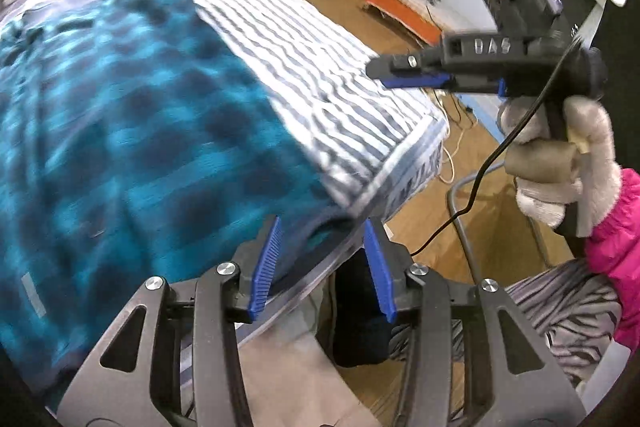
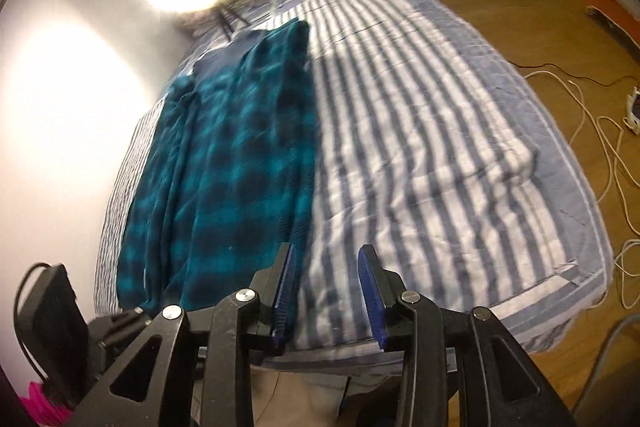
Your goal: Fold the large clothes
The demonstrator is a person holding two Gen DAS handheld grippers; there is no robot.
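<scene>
Teal plaid shirt [image 2: 232,163] lying folded lengthwise on striped bedspread [image 2: 420,147] | left gripper [image 1: 324,267] hovering part-open, gripping nothing | right gripper [image 2: 328,291] hovering part-open, empty

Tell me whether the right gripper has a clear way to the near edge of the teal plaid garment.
Probably yes. The right gripper is open above the striped bedspread, and the plaid garment lies just beside it with nothing between.

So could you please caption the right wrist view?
Open right tongs above teal plaid garment folded lengthwise on striped bed.
</scene>
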